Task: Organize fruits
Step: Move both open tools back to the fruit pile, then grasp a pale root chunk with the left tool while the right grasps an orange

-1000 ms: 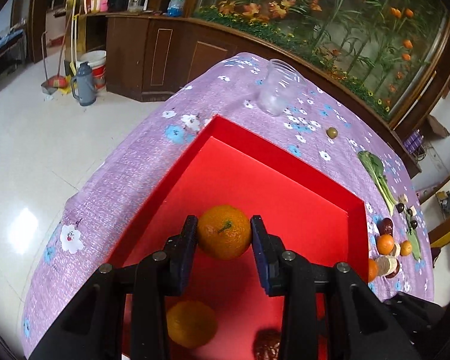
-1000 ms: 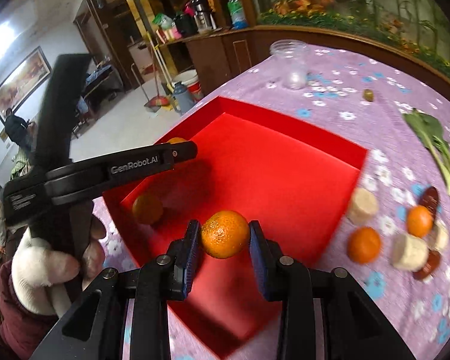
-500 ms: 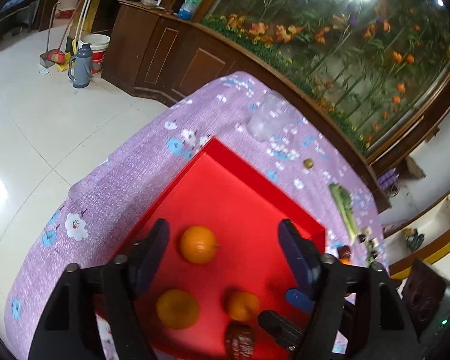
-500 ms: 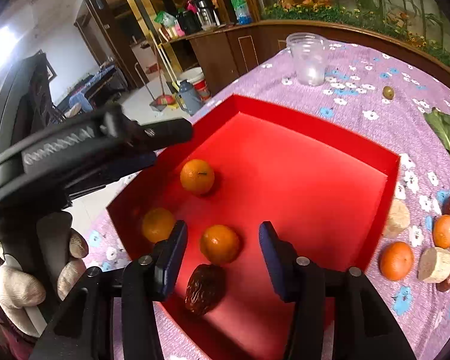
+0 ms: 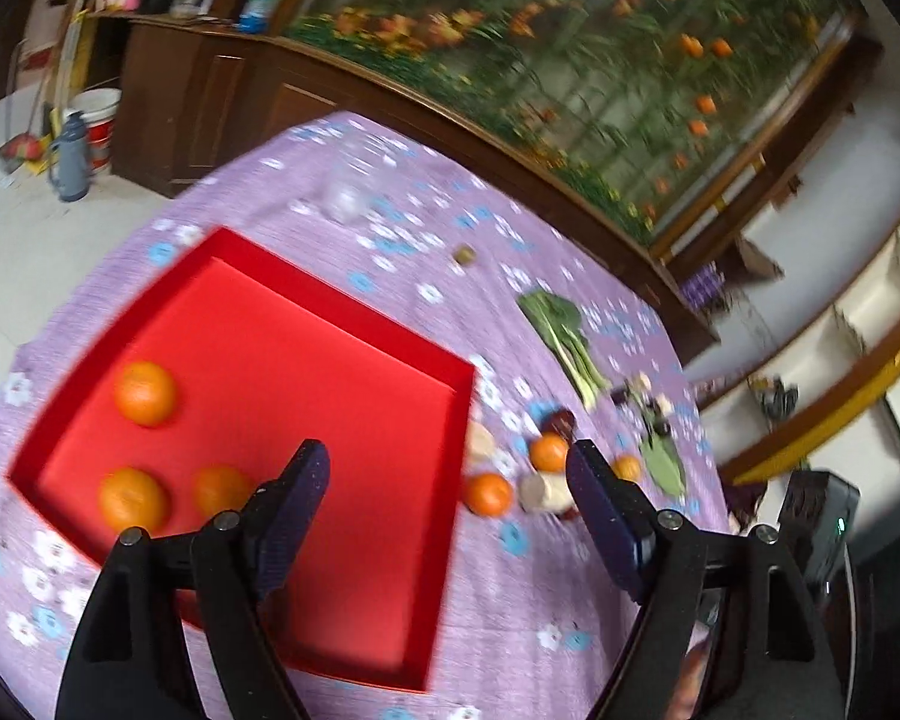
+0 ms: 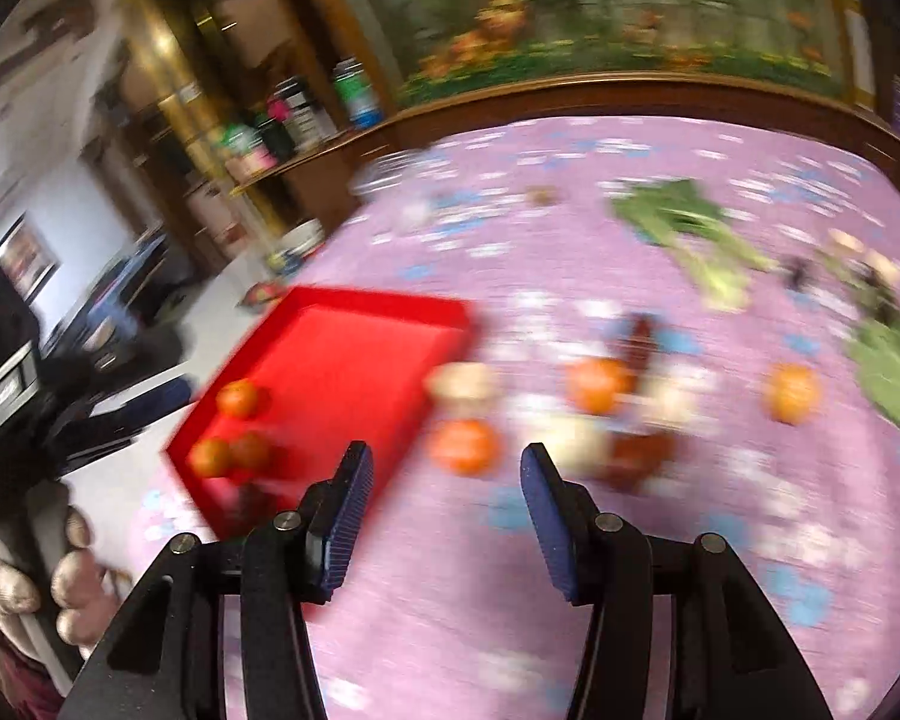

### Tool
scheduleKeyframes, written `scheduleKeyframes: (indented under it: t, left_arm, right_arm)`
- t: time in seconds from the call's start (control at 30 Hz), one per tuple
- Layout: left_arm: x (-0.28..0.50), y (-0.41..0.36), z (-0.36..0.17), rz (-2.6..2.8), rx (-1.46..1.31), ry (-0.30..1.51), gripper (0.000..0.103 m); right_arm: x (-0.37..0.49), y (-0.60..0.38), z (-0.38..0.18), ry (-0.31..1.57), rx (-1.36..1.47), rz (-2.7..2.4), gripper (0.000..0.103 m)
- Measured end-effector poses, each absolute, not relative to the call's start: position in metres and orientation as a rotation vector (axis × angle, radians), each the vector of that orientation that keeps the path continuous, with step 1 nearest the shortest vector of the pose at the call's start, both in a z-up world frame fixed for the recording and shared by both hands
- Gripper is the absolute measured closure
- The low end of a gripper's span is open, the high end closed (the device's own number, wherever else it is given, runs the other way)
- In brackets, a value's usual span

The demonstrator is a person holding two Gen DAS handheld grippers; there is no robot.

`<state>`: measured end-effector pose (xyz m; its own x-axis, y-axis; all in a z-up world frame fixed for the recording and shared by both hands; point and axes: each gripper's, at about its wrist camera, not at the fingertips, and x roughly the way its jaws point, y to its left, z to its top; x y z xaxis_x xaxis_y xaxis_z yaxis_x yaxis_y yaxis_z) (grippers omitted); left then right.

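A red tray [image 5: 354, 306] sits on the purple flowered tablecloth and holds three oranges [image 5: 145, 393]. It also shows in the blurred right wrist view [image 6: 354, 306], with the oranges [image 6: 237, 399] at its near left. My left gripper [image 5: 447, 483] is open and empty above the tray's right edge. My right gripper [image 6: 447, 480] is open and empty, above a loose orange [image 6: 465, 447] on the cloth. More oranges [image 6: 597, 384], pale slices and dark dates lie to the right of the tray. The loose orange also shows in the left wrist view [image 5: 489, 495].
Leafy greens [image 5: 561, 333] lie on the cloth beyond the fruit pile. A clear jar [image 5: 348, 198] and a small olive-like fruit [image 5: 465, 253] stand at the far side. A wooden cabinet with a fish tank [image 5: 570, 60] borders the table. My other hand shows at left [image 6: 30, 588].
Both grippers have let go of their oranges into the tray, opened wide, and swung right toward the loose fruit beside the tray. The right wrist view is now motion-blurred.
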<state>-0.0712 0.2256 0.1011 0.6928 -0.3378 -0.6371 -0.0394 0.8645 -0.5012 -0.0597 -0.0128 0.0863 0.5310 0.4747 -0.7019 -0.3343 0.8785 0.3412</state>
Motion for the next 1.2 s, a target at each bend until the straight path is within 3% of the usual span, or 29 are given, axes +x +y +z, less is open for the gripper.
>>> scheduleKeyframes:
  t: [0.17,0.37,0.4,0.47,0.53,0.97,1.03,1.07,1.2]
  left_arm:
    - [-0.057,0.169,0.085,-0.237,-0.422,0.874,0.023]
    - [-0.043,0.111,0.065,-0.287,-0.273,0.932,0.025]
    - [-0.041,0.105,0.062,-0.297,-0.247,0.931,0.028]
    - [-0.034,0.092,0.056,-0.306,-0.185,0.939,0.053]
    - [-0.025,0.084,0.047,-0.318,-0.164,0.965,0.068]
    - [0.008,0.065,0.029,-0.354,-0.095,0.962,0.068]
    - [0.007,0.064,0.028,-0.361,-0.087,0.958,0.069]
    - [0.008,0.063,0.028,-0.362,-0.089,0.958,0.069]
    - [0.013,0.06,0.028,-0.347,-0.084,0.956,0.068]
  right_arm:
    - [-0.057,-0.098,0.067,0.926,0.266,0.323,0.046]
    - [-0.051,-0.134,0.052,0.931,0.317,0.281,0.046]
    - [-0.049,-0.136,0.051,0.925,0.314,0.276,0.046]
    - [-0.042,-0.138,0.053,0.905,0.3,0.263,0.046]
    - [-0.034,-0.139,0.054,0.887,0.286,0.254,0.046]
    - [0.024,-0.125,0.025,0.917,0.222,0.188,0.047]
    - [0.025,-0.125,0.024,0.904,0.204,0.189,0.056]
    - [0.025,-0.124,0.023,0.9,0.187,0.185,0.065]
    - [0.025,-0.128,0.022,0.894,0.207,0.193,0.068]
